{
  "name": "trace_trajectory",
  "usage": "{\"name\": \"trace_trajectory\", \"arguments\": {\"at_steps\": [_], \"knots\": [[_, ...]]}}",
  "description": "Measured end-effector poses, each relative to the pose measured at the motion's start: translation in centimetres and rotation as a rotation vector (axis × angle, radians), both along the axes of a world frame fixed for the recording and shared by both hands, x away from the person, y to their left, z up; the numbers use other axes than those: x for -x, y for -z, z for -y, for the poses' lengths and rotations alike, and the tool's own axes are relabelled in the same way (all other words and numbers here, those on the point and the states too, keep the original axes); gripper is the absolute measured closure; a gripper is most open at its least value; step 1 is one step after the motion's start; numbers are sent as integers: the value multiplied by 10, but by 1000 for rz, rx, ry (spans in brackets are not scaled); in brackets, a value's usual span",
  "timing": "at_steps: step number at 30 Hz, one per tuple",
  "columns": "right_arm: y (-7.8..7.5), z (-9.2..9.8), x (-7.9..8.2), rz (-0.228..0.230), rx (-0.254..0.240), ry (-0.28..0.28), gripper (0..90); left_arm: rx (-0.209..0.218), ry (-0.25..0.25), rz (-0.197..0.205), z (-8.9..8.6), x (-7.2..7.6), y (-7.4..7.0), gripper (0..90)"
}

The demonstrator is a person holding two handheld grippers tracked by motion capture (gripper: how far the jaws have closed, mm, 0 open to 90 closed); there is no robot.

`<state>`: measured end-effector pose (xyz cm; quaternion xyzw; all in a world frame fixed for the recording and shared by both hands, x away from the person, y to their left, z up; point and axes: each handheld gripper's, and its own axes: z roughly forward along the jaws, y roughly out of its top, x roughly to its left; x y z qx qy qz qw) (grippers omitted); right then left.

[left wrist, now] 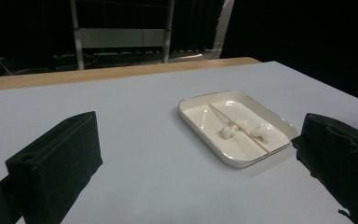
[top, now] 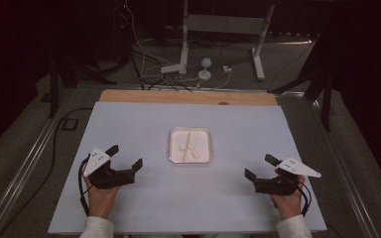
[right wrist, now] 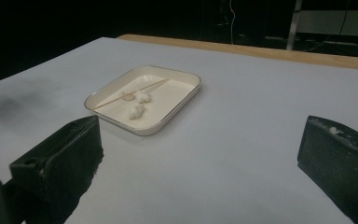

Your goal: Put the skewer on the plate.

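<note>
Left tongs rest on the bench, jaws apart, empty. The tray sits mid-bench between both tongs, holding a skewer and three white pieces. Right tongs likewise apart, empty. Judgement: work not yet begun; next move calls for reaching to the tray.
</note>
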<state>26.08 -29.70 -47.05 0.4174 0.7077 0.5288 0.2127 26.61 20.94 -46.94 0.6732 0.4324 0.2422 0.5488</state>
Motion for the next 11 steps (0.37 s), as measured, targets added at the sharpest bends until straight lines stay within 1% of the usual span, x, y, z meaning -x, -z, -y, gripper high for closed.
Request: {"name": "trace_trajectory", "arguments": {"at_steps": [2, 3, 5, 9, 11], "knots": [[0, 0, 0, -1, 1, -1, 0, 0, -9, 3, -3, 2, 0, 5], [0, 0, 0, 0, 2, -1, 0, 5, -10, 5, -3, 3, 0, 5], [1, 0, -1, -2, 1, -4, 0, -1, -13, 7, -5, 4, 0, 5], [2, 0, -1, -6, 6, -5, 0, 4, -14, 6, -5, 4, 0, 5], [3, 0, -2, -13, -2, -8, 0, 6, -14, 2, -6, 3, 0, 5]]}}
